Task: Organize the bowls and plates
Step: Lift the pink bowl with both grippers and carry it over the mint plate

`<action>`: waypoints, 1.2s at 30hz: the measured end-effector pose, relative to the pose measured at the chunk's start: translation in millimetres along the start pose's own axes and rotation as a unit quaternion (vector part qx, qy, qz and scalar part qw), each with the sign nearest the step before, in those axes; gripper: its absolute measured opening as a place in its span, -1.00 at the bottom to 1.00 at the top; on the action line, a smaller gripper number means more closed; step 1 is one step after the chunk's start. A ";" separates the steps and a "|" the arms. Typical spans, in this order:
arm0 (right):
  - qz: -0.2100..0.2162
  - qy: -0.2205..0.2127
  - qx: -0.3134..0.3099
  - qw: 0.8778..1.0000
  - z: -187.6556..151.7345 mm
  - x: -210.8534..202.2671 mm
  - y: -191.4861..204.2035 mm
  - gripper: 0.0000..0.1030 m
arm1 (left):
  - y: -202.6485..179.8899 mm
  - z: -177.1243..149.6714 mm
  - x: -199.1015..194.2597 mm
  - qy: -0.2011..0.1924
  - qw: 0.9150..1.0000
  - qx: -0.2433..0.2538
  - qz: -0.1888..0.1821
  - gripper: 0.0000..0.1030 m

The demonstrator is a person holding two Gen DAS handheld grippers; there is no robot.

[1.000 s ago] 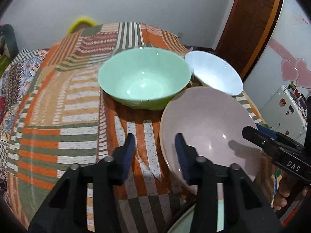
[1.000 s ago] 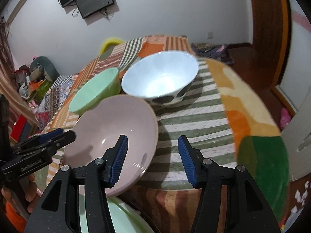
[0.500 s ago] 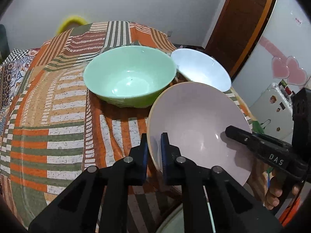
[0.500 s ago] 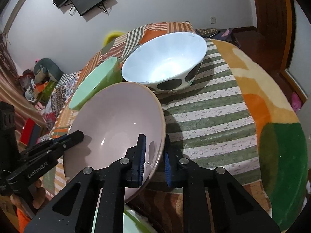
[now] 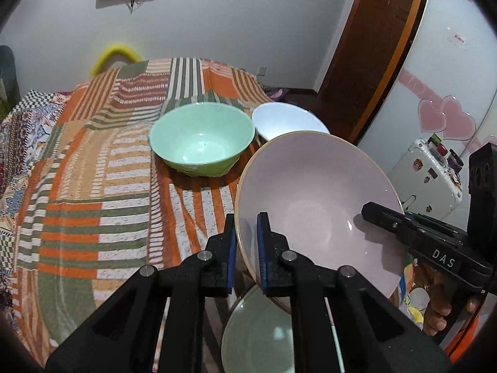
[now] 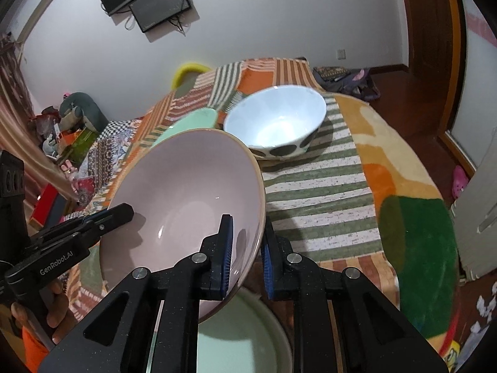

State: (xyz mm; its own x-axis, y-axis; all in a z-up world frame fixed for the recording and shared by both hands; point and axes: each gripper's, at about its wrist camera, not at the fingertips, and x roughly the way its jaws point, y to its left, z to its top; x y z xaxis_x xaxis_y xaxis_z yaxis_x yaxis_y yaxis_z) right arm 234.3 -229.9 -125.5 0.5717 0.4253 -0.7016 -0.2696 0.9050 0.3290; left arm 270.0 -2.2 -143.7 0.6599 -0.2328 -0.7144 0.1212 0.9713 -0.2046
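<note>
Both grippers are clamped on the pink bowl (image 5: 316, 205): left gripper (image 5: 245, 248) on its left rim, right gripper (image 6: 245, 255) on the right rim, holding it tilted, seemingly lifted, above a pale green dish (image 6: 242, 342). Looks like mid-carry; next it probably needs levelling and nesting, maybe into the green bowl (image 5: 202, 138) on the far table (image 5: 93, 186).

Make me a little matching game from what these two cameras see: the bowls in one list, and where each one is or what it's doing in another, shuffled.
Things:
1. pink bowl
2. green bowl
3. white spotted bowl
4. pale green dish

States:
A. low down, beneath the lifted bowl
B. on the striped cloth, beside the white one
C. gripped on its rim by the left gripper and right gripper
D. on the cloth, nearest the door side

Pairs: 1-C, 2-B, 3-D, 4-A
</note>
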 end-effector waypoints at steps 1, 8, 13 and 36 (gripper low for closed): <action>0.000 -0.003 -0.003 1.000 -0.3 -3.2 2.7 -0.70 | 0.6 -1.6 -6.4 -0.004 1.000 0.000 0.000 -0.78; 0.011 -0.021 -0.022 0.999 -5.6 -23.0 26.2 -0.70 | 7.9 -16.8 -58.4 -0.026 1.000 -0.005 0.008 -0.78; 0.024 -0.027 -0.038 0.999 -12.0 -28.2 48.2 -0.70 | 15.7 -31.7 -90.2 -0.039 0.999 -0.007 0.026 -0.78; 0.074 0.024 -0.103 0.992 -55.6 11.6 143.0 -0.69 | 104.4 -108.0 -145.1 -0.012 0.993 -0.063 0.102 -0.77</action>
State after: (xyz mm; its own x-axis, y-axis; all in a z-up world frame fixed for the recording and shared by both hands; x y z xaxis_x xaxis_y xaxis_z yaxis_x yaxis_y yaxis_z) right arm 159.3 -95.6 -121.8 0.4775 0.5487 -0.6862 -0.5034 0.8110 0.2982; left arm 106.8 127.7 -133.7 0.6790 -0.0290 -0.7335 -0.1091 0.9841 -0.1400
